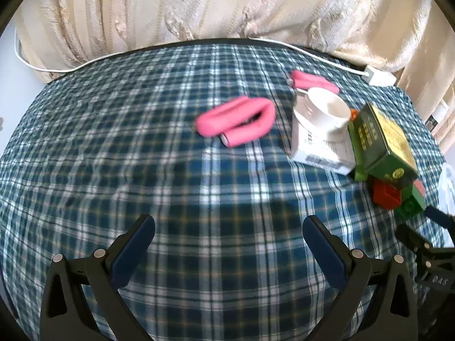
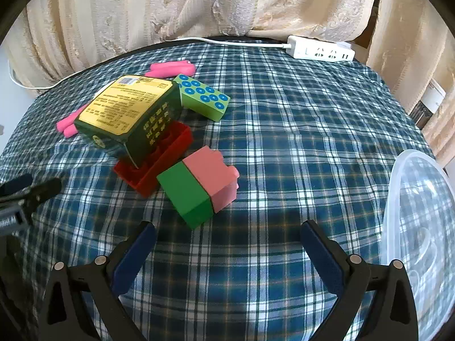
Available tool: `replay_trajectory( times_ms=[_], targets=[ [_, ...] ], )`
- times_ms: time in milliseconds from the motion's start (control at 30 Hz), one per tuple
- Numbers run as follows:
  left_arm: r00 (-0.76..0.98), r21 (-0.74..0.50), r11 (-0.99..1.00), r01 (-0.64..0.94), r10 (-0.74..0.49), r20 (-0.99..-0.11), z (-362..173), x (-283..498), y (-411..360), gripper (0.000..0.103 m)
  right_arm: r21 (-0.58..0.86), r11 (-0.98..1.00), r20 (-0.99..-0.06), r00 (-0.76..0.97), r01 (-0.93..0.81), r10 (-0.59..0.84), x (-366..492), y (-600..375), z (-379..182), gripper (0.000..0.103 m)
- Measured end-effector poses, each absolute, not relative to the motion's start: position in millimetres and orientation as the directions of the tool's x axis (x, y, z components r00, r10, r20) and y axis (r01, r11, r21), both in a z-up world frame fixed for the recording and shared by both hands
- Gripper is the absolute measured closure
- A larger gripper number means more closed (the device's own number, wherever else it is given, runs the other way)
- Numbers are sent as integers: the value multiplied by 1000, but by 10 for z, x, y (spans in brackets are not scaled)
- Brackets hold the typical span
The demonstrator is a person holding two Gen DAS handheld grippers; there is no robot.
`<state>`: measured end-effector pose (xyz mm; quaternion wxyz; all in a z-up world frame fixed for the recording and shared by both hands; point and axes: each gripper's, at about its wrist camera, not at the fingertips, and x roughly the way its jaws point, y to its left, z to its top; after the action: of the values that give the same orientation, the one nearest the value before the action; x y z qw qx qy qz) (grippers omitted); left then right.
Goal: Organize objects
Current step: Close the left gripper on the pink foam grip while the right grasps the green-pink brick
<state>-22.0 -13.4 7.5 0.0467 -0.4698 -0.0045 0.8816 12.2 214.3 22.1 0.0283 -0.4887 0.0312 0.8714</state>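
Both claws stand wide open with nothing between their blue-padded fingers. Left claw [image 1: 229,237] hovers over bare checked cloth [image 1: 142,170] that covers the bench, and the nearest thing ahead of it is a pink hand grip [image 1: 236,123], lying flat well beyond the fingertips and slightly right of the midline. A second pink grip [image 1: 312,81] lies farther back, partly hidden behind a white cup [image 1: 327,110]. The cup sits on a white box [image 1: 321,153], and a dark green box with a gold label [image 1: 381,142] leans just beside them on the right.

Right claw [image 2: 227,237] hangs over the cloth with a green block [image 2: 187,196] just ahead of its left finger, joined face to face with a pink block [image 2: 213,174]. Touching these on the far left lies a red block [image 2: 159,159], hollow side up, and the green and gold box [image 2: 128,113] rests tilted on top of it. A light green block with blue studs [image 2: 203,99] lies just behind the box, on its right. Pink grips show on the far side of the box, one at its left edge [image 2: 66,126] and one beyond it [image 2: 173,68].

A clear plastic tub [image 2: 421,227] stands at the right of the right claw, close to its right finger. At the back edge of the bench lie a white power strip [image 2: 321,51] and its cable [image 2: 227,41], in front of a cream curtain [image 2: 170,5].
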Motion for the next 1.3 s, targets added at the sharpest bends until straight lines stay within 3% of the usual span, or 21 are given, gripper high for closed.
replay_trajectory(
  times_ms=[133, 367, 533, 833, 1300],
  targets=[
    [-583, -46, -997, -56, 70, -809, 173, -207, -232, 0, 86, -994, -848, -529, -67, -38, 145, 2144, 264, 0],
    [-603, -19, -999, -47, 43, -797, 338, -280, -342, 0, 51, -997, -820, -572, -51, -12, 136, 2117, 368, 2],
    [-610, 12, -999, -44, 17, -792, 422, -462, -337, 0, 55, -998, -815, -579, -43, -20, 25, 2144, 388, 19],
    [-599, 64, -989, -131, 28, -800, 370, -837, -195, 0, 83, -996, -814, -579, -30, -50, -24, 2158, 307, 37],
    [-594, 80, -982, -171, 38, -804, 230, -1141, -56, 0, 27, -999, -803, -596, -26, -6, -31, 2105, 285, 39]
  ],
)
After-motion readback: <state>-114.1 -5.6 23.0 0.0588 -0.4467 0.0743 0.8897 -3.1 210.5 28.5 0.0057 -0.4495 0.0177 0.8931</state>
